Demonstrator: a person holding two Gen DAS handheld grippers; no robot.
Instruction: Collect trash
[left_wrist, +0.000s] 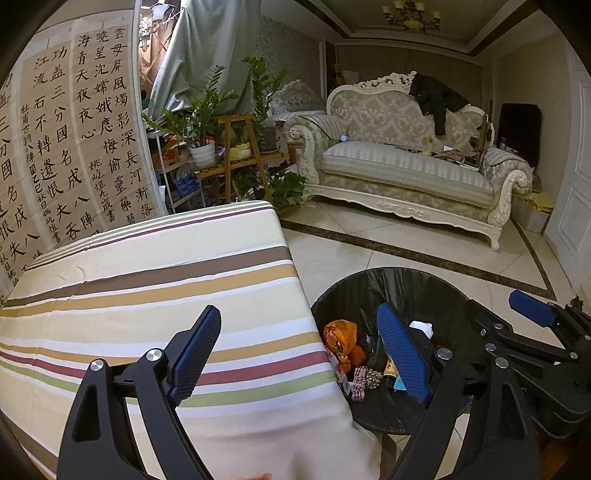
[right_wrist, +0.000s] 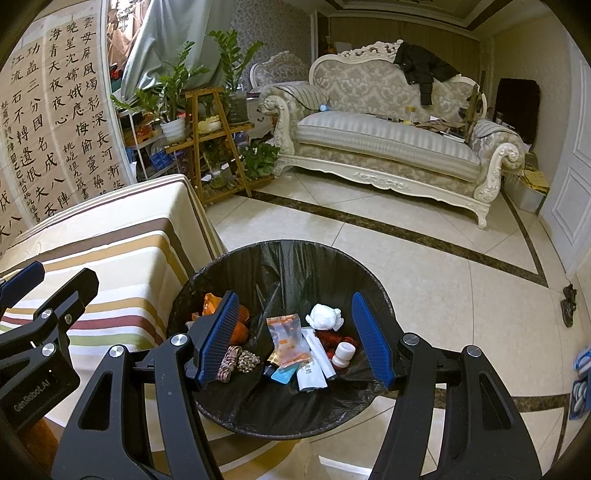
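Note:
A round bin with a black liner stands on the floor beside the striped table. Inside lie an orange wrapper, a clear printed bag, a crumpled white tissue, a small white bottle, a white packet and a checked ribbon. My right gripper hangs open above the bin with nothing between its fingers. My left gripper is open and empty, straddling the table's corner and the bin. One blue fingertip of the right gripper shows at the far right.
The striped tablecloth carries no loose items in view. A cream sofa stands across the tiled floor, with a wooden plant stand and a calligraphy screen to the left. A small dark object lies near the white door.

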